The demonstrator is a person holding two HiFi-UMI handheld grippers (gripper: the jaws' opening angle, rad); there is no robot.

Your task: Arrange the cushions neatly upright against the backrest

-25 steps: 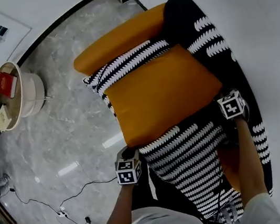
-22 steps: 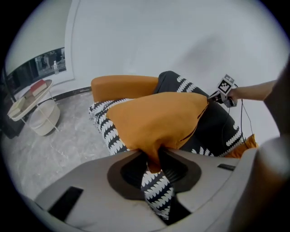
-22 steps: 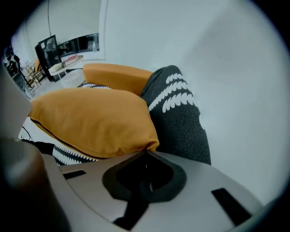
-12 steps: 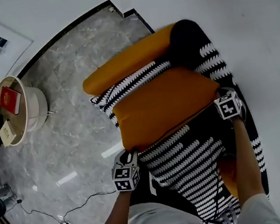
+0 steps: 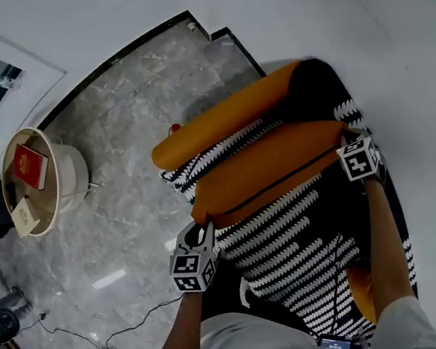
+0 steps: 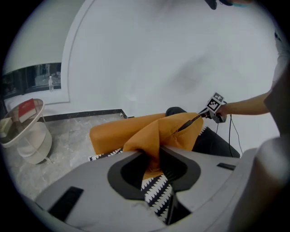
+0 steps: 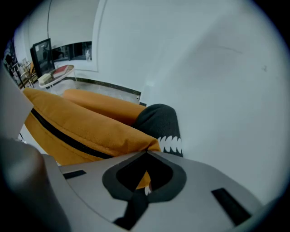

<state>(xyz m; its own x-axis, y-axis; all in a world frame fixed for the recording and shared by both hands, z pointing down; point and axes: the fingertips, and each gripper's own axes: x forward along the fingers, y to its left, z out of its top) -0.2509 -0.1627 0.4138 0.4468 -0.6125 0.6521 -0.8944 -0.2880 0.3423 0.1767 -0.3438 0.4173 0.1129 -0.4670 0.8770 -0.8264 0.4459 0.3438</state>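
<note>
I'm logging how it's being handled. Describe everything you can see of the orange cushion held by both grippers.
The orange cushion is a plump rectangular pillow of soft, matte fabric, with a dark seam line along one long edge. It is held tilted on edge, the left gripper pinching one corner and the right gripper another. Its lower edge meets the black-and-white patterned cushion.

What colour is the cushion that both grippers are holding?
The cushion is plain orange with a thin dark line along one edge; the head view shows it best.
</note>
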